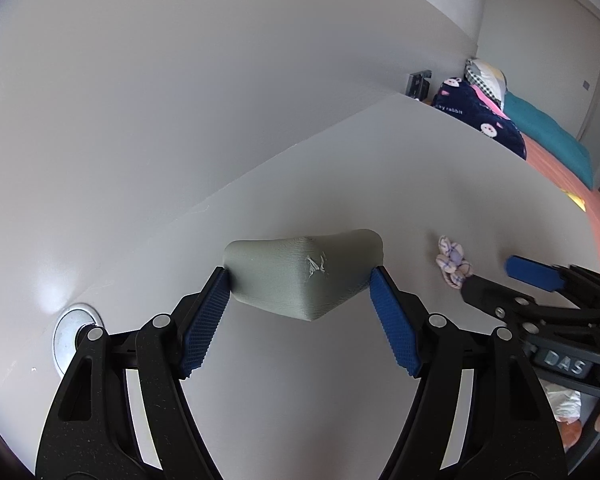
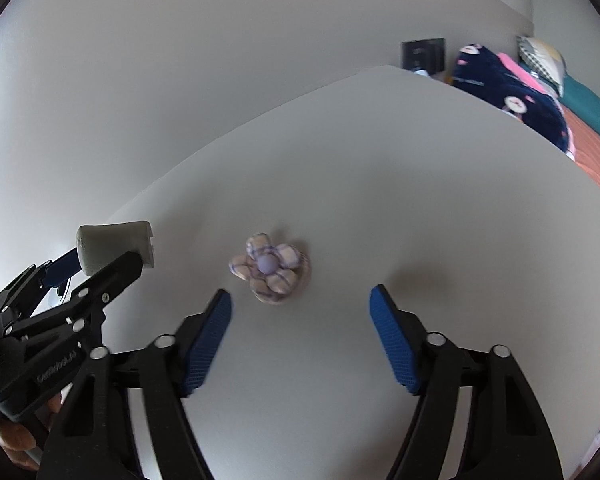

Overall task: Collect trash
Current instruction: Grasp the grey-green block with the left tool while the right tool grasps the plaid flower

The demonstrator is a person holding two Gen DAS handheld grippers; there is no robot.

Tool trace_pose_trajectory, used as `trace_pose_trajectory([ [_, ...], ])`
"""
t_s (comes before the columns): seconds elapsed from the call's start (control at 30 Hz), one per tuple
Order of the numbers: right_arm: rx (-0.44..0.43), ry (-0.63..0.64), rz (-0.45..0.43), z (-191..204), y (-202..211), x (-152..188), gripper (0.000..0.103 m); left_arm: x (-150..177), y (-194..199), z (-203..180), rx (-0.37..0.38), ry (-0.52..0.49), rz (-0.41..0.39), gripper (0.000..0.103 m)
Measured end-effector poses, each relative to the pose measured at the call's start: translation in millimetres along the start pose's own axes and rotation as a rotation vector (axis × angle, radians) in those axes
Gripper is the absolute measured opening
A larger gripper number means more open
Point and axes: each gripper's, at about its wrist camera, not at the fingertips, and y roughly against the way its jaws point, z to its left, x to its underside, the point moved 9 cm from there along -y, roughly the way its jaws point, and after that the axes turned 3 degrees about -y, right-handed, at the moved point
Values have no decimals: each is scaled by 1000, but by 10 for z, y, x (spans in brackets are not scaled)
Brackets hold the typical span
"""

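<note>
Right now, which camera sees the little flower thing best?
The right wrist view: the flower-shaped fabric piece lies near the middle, ahead of the open right gripper. The left wrist view shows it small, off to the side, partly hidden.

Corner guard: matt grey, foam-like, scuffed. Flower: plaid cloth, probably padded; blurred. Pads: ribbed blue rubber. Table: smooth, matt white.

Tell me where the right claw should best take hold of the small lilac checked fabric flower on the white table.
Probably from above, across the small lilac checked fabric flower, pads on two opposite petals. It lies flat on the white table, apart from other things, so its edges are low; the soft puffy petals should squeeze easily.
</note>
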Motion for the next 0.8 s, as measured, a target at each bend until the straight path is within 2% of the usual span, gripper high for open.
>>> trace_pose_trajectory([
  [0.03,-1,6,4,12,-22,-13,62,2,1,7,-1,0,0,70],
  [0.1,9,29,18,39,-79,-26,49,-1,-1,-8,1,-1,0,70],
  [0.23,22,63,16,48,-112,-39,30,5,-15,-34,2,-11,6,70],
  [0.27,25,70,17,41,-121,-44,21,4,-23,-44,2,-12,8,70],
  [0.3,24,74,19,35,-120,-37,18,8,-24,-44,2,-12,9,70],
  [0.4,1,58,24,-3,-123,-43,12,7,-29,-74,7,-17,11,70],
  [0.8,-14,11,-7,-154,233,44,12,-29,30,-286,19,-55,-2,70],
])
